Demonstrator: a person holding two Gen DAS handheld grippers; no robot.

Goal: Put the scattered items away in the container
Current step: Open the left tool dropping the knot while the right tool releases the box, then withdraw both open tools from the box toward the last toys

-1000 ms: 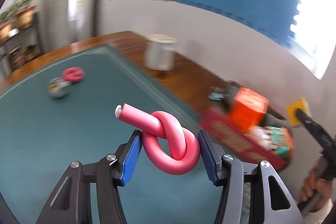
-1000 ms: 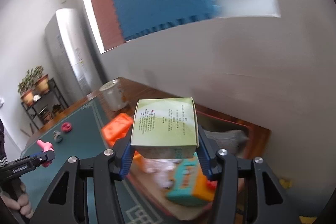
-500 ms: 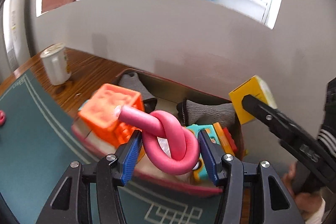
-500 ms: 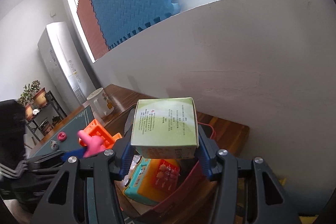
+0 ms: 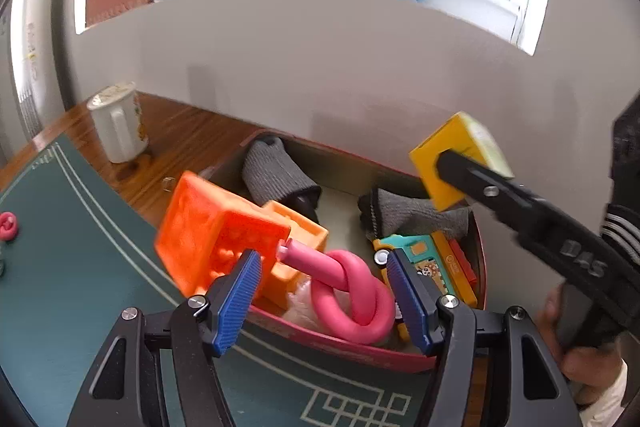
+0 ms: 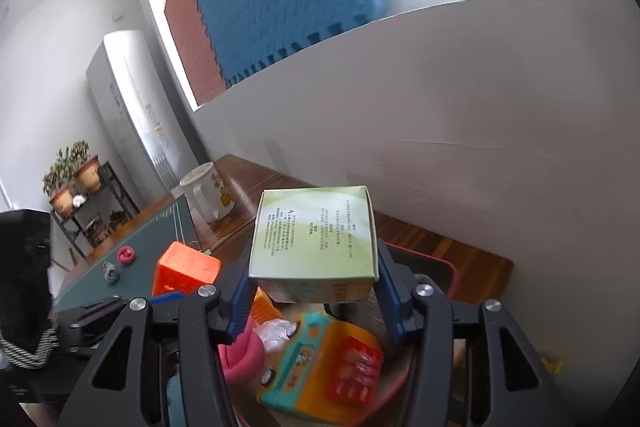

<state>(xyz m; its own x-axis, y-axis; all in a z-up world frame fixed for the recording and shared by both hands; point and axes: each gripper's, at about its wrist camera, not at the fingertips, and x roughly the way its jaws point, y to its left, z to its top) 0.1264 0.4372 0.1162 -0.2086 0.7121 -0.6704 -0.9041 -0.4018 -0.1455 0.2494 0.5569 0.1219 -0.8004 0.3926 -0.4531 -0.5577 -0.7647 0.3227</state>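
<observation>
**Ana:** Jaws first, what are they doing on the left gripper point(image 5: 326, 291)?

**Ben:** They have just been opening. The knotted pink foam tube point(image 5: 352, 297) sits between the blue pads point(image 5: 236, 301), but there is a clear gap on the left side, and on the right the pad looks just beside the knot, not pressing. So the tube is released, lying over the near rim of the red container point(image 5: 360, 351).

**Ana:** What lies beyond those jaws?

**Ben:** Past the left pad, an orange block point(image 5: 216, 231) leans at the container's near-left corner. Past the right pad is a teal and orange toy point(image 5: 430, 259). Further ahead are two grey socks point(image 5: 276, 179). Well off to the left, a white mug point(image 5: 118, 125) stands on the wooden table point(image 5: 192, 143).

**Ana:** And the right gripper point(image 6: 314, 285)?

**Ben:** Closed on a green box point(image 6: 314, 237), a pad pressed to each side. The box is in the air above the container's far-right part. Below those jaws is the same teal and orange toy, with the pink tube low to the left.

**Ana:** Anything on the green mat point(image 5: 60, 267)?

**Ben:** A second pink knot point(image 5: 8, 225), far left of the left jaws.
</observation>
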